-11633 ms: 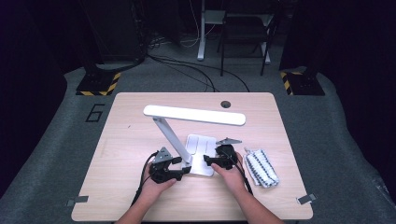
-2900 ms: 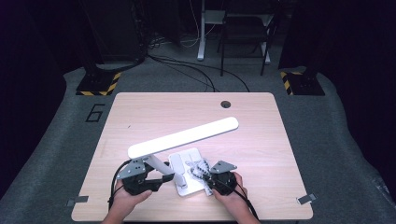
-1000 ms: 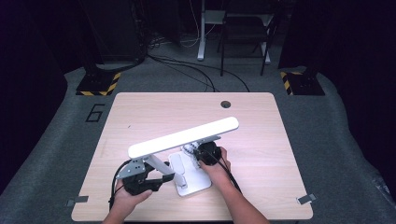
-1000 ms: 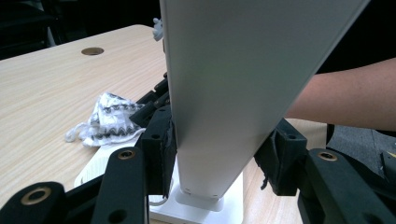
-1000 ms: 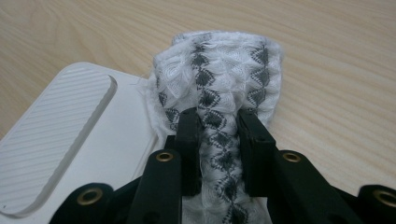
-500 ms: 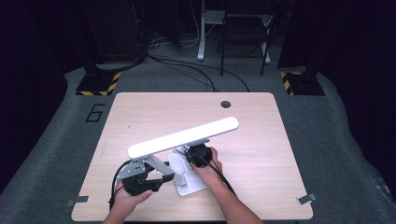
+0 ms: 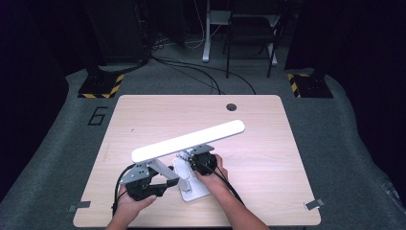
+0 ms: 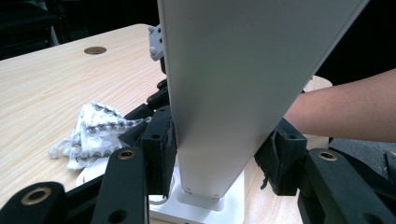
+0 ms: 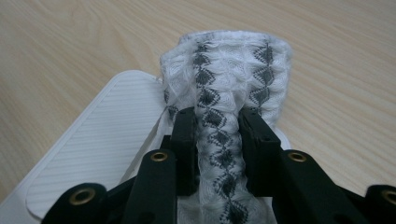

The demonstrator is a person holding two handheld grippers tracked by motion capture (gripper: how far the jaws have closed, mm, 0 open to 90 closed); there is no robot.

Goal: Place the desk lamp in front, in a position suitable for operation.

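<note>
A white desk lamp stands on the table, its long head (image 7: 189, 140) slanting over its flat base (image 7: 191, 184). My left gripper (image 7: 163, 177) is shut on the lamp arm (image 8: 233, 93), a pad on each side just above the base (image 8: 229, 205). A white cloth with a black diamond pattern (image 9: 229, 74) is pinched in my right gripper (image 9: 218, 135), whose jaws have just been opening a little with the cloth still between them. The cloth rests on the ribbed base (image 9: 93, 149) at its far end. In the high view the right gripper (image 7: 195, 158) sits under the lamp head, beside the arm.
The wooden table (image 7: 268, 143) has a round cable hole (image 7: 231, 107) near its far edge. The right forearm (image 8: 345, 112) crosses behind the lamp arm. Bunched cloth (image 8: 93, 130) lies left of the arm in the left gripper view. Dark floor with cables and chair legs lies beyond the table.
My right gripper has slid left with the cloth along the base, closer to the lamp arm and under the head. The left gripper and the lamp have kept still.
</note>
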